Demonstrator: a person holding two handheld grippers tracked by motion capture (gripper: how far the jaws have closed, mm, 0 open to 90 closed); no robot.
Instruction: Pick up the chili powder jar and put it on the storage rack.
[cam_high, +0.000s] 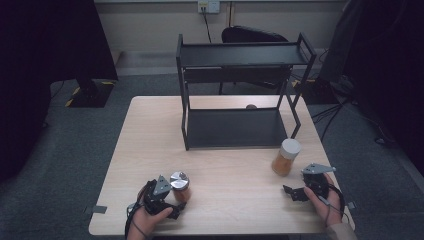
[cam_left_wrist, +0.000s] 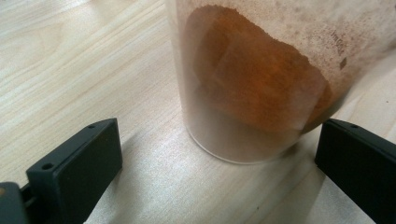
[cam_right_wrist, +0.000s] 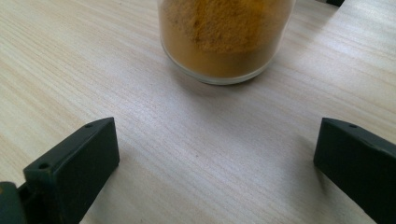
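While claws (cam_high: 172, 200) gape — jars (cam_high: 285, 157) near edge (cam_high: 210, 233).

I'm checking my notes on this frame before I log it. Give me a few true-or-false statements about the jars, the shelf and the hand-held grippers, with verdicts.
1. Both jars stand on the table. True.
2. The left hand-held gripper is shut on the metal-lidded jar. False: its jaws are open, the jar between them.
3. The white-lidded jar sits on the black shelf. False: it stands on the table beside it.
4. The right hand-held gripper is open. True.
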